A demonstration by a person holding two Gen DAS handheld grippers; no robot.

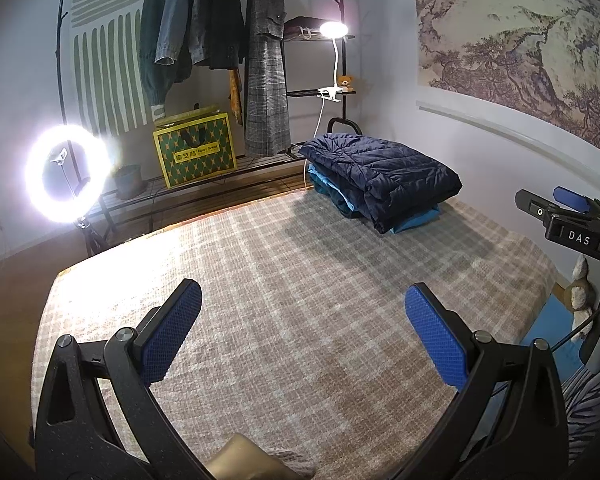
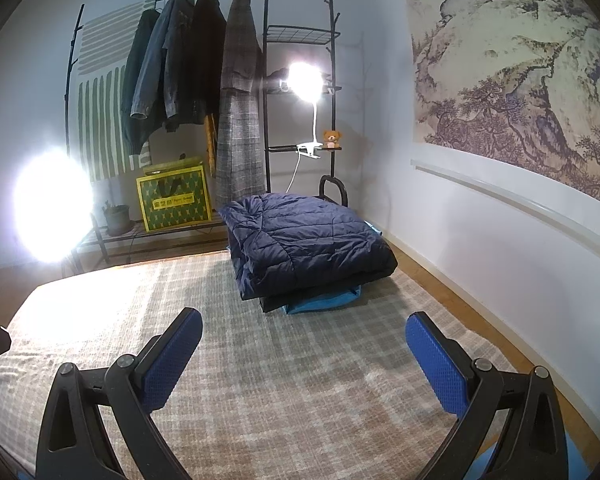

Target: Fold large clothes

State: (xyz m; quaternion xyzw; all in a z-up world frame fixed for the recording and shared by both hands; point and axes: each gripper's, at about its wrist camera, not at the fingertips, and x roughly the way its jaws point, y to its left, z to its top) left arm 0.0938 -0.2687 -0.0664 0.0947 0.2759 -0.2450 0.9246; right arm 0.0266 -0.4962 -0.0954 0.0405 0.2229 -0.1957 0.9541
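Right, both my left gripper and right gripper gape wide and empty; that puffy navy jacket mid-frame looks light, slippery, best pinched at a hem.

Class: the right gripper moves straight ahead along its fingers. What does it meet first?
Probably the plaid bed cover; the open right gripper tilts downward. On a flatter path, the folded navy quilted jacket comes first. Depth is unclear.

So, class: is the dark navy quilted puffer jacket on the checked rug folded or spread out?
Folded. The dark navy quilted puffer jacket forms a compact layered bundle atop a blue garment, edges doubled over.
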